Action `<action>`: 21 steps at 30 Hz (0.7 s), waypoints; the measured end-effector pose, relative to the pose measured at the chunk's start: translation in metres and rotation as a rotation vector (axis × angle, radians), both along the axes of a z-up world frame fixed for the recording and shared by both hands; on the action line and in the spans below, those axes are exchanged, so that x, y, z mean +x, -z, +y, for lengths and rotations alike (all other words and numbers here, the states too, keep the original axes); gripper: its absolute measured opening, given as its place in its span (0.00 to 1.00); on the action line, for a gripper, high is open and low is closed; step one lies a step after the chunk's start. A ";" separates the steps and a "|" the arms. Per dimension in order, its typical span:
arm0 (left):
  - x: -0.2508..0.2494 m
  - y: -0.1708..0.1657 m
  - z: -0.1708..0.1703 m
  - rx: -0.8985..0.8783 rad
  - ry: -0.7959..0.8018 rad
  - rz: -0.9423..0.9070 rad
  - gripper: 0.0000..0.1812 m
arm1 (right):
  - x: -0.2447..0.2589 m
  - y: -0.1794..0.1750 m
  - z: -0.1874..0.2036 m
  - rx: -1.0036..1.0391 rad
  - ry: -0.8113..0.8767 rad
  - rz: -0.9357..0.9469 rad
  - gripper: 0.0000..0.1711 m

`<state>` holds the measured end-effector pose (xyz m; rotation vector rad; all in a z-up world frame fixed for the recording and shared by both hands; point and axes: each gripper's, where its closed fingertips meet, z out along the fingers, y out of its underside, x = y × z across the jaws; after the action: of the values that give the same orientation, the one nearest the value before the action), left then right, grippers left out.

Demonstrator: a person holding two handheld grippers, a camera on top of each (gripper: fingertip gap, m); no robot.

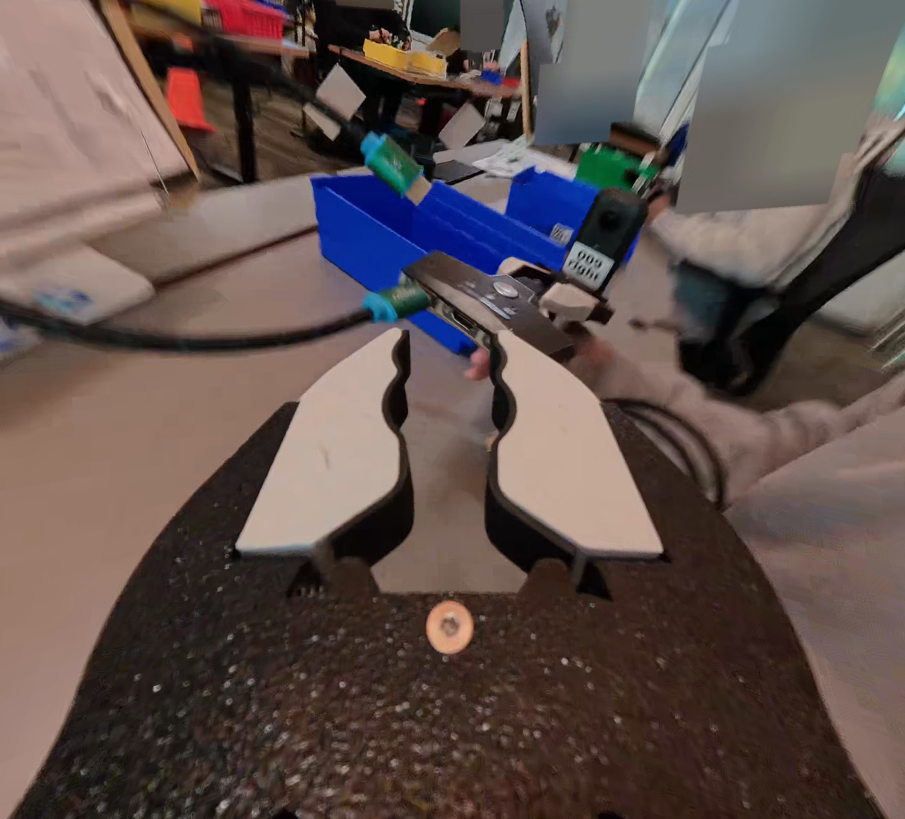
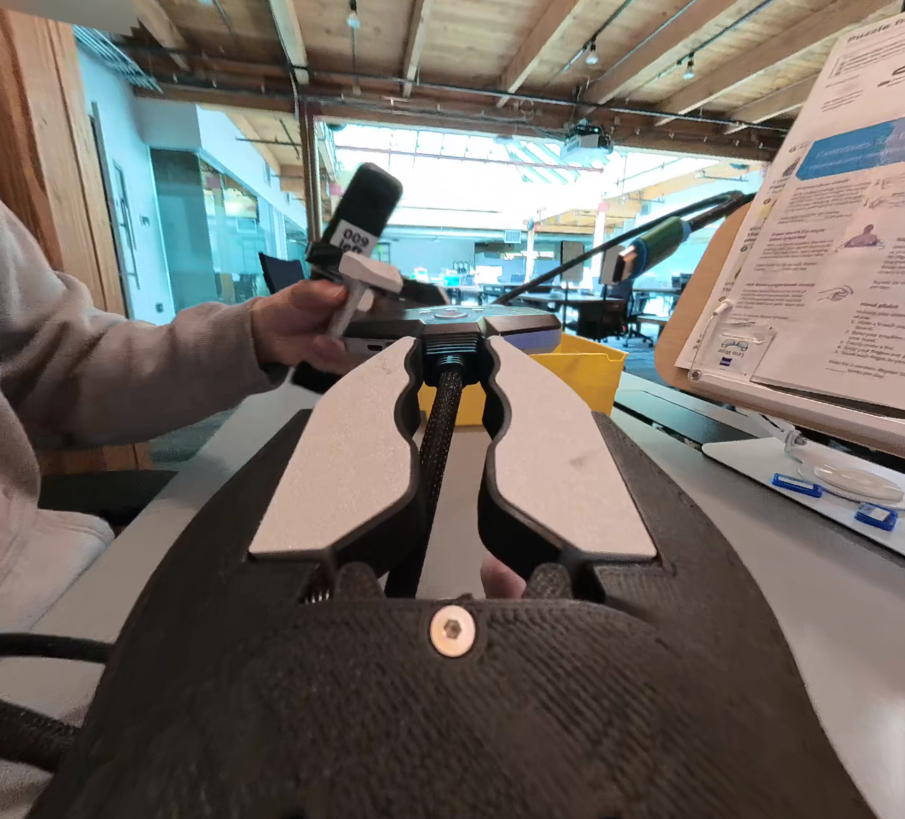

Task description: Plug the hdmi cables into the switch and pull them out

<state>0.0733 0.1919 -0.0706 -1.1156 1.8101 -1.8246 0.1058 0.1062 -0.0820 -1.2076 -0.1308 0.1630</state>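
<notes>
The right gripper [image 2: 450, 349] clamps the ribbed black plug [image 2: 450, 347] at the near edge of the HDMI switch [image 2: 494, 320], held aloft at centre frame, braided cable [image 2: 438, 433] trailing back between its fingers. In the left wrist view, the left gripper [image 1: 449, 339] gapes empty at centre. One green HDMI connector [image 1: 399, 299] sits in the switch [image 1: 489, 300], and another [image 1: 394, 163] hangs loose above the blue bin [image 1: 362, 222].
</notes>
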 end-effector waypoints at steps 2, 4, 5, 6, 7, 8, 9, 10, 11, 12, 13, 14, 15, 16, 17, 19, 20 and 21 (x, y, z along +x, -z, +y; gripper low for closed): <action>0.000 -0.014 0.003 0.195 0.034 -0.109 0.17 | -0.004 -0.002 -0.002 0.015 -0.043 0.013 0.13; 0.002 -0.019 0.001 0.312 0.109 -0.150 0.16 | -0.011 -0.003 -0.002 0.032 -0.093 0.016 0.13; 0.005 -0.018 0.001 0.355 0.139 -0.153 0.15 | -0.014 -0.003 -0.001 0.034 -0.113 0.013 0.13; 0.007 -0.014 0.001 0.393 0.173 -0.148 0.15 | -0.016 -0.003 0.000 0.032 -0.117 0.011 0.13; 0.009 -0.009 0.001 0.428 0.199 -0.139 0.15 | -0.015 -0.002 0.001 0.026 -0.106 0.008 0.13; 0.011 -0.004 0.002 0.464 0.213 -0.133 0.15 | -0.015 0.000 0.002 0.021 -0.103 0.007 0.13; 0.012 -0.001 0.002 0.507 0.225 -0.138 0.16 | -0.013 0.001 0.002 0.011 -0.099 0.006 0.13; 0.013 0.002 0.001 0.557 0.234 -0.153 0.17 | -0.012 0.003 0.001 0.001 -0.094 -0.001 0.13; 0.012 0.005 0.001 0.608 0.246 -0.167 0.17 | -0.013 0.004 0.000 -0.006 -0.104 -0.007 0.13; 0.011 0.008 0.000 0.645 0.270 -0.171 0.17 | -0.014 0.005 0.000 -0.009 -0.112 -0.007 0.13; 0.011 0.010 -0.001 0.662 0.285 -0.167 0.18 | -0.015 0.005 0.001 -0.013 -0.112 -0.008 0.13; 0.013 0.011 0.000 0.672 0.285 -0.158 0.19 | -0.015 0.006 0.003 -0.017 -0.115 -0.008 0.13; 0.015 0.014 0.002 0.682 0.290 -0.143 0.19 | -0.017 0.006 0.003 -0.021 -0.121 -0.011 0.13; 0.015 0.017 0.004 0.698 0.299 -0.122 0.19 | -0.019 0.006 0.003 -0.019 -0.135 -0.012 0.13; 0.016 0.020 0.007 0.716 0.306 -0.105 0.21 | -0.022 0.006 0.003 -0.015 -0.155 -0.014 0.13; 0.013 0.024 0.008 0.730 0.347 -0.082 0.15 | -0.023 0.007 0.005 -0.026 -0.146 -0.029 0.13; 0.011 0.027 0.007 0.728 0.367 -0.068 0.13 | -0.023 0.007 0.005 -0.029 -0.146 -0.029 0.13; 0.010 0.029 0.006 0.716 0.381 -0.046 0.11 | -0.023 0.007 0.005 -0.029 -0.146 -0.026 0.13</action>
<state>0.0829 0.1983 -0.0992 -0.4761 2.4697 -1.1483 0.0833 0.1112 -0.0895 -1.2300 -0.2406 0.2778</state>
